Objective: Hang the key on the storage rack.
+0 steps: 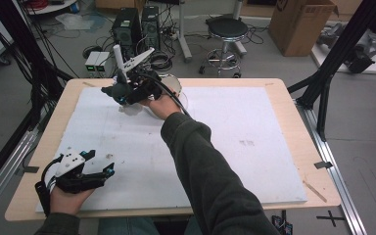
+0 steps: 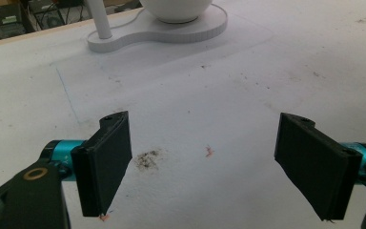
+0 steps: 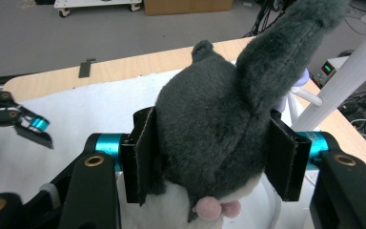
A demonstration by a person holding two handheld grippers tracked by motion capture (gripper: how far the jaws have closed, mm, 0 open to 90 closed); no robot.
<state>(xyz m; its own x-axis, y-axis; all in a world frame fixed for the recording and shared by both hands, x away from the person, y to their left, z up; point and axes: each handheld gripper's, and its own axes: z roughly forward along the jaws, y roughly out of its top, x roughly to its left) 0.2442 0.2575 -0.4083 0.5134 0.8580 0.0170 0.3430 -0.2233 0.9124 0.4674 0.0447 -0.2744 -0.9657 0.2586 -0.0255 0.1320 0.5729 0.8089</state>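
We grasp plush toy (image 3: 209, 124) between right gripper (image 3: 214, 157) pads, mid-body; soft, light, squashy, ear flopping above. Left gripper (image 2: 214, 162) released, nothing between jaws.

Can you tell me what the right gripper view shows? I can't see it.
The right tool squeezes a fluffy dark grey plush toy with a white belly between its two black jaws, above a white-covered wooden table. The left tool sits farther off.
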